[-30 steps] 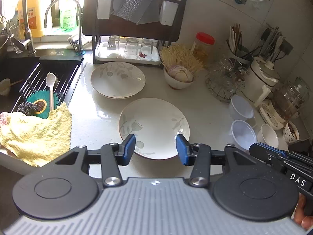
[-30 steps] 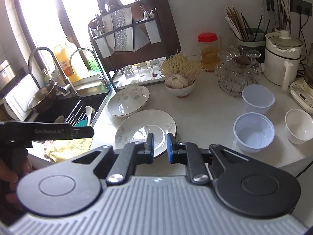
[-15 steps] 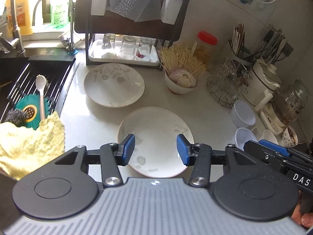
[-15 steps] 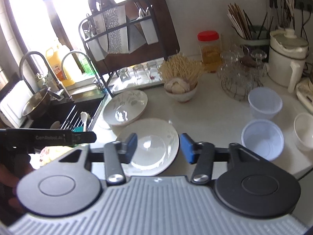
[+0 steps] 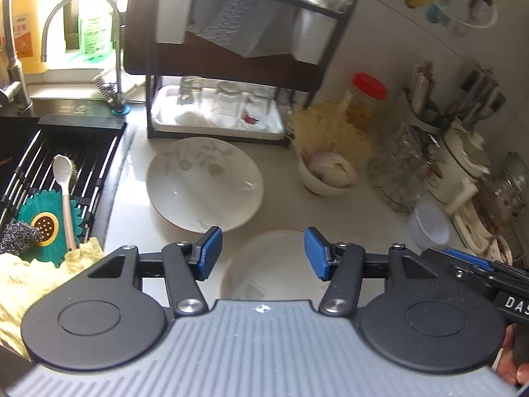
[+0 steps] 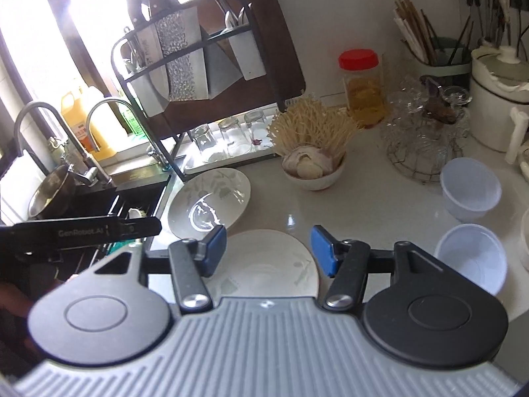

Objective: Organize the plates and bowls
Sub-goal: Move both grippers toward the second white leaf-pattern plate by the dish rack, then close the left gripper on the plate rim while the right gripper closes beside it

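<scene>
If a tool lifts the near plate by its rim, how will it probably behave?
The near plate looks like glazed ceramic, so it is probably stiff and rather heavy. Its glossy surface reflects light, so the pads may slip on the rim. It lies flat on the counter, so it should slide rather than tip if pushed. It is likely to chip if dropped.

Pale glossy desk (image 6: pixel 380 205) catching glare, white tiled wall (image 6: pixel 330 16) at the far side, bright overexposed window (image 6: pixel 43 33) far left, black sink (image 5: pixel 20 139) with curved faucets (image 6: pixel 109 106), dark dish rack (image 5: pixel 238 76) against the wall
</scene>
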